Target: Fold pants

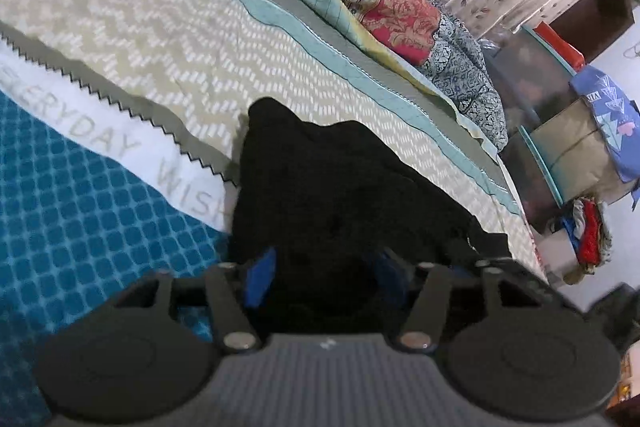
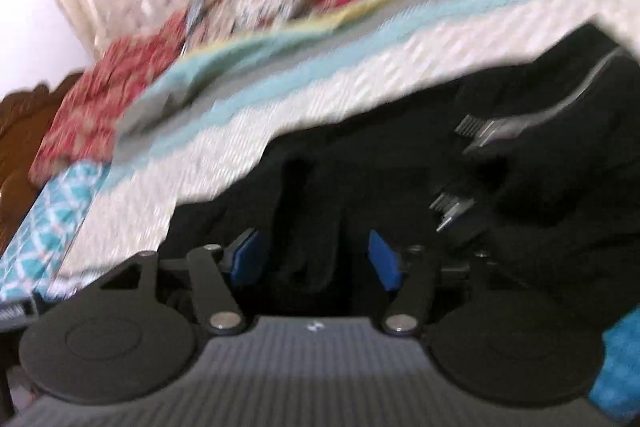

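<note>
The black pants lie bunched on the bed, rumpled into a dark heap. The left claw grips a thick fold of them, and the right claw stands open around another fold.

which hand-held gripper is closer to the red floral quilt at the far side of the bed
Cannot tell. Both hand-held grippers, left and right, have black pants between their fingers, with the red floral quilt well beyond each across the bedspread.
</note>
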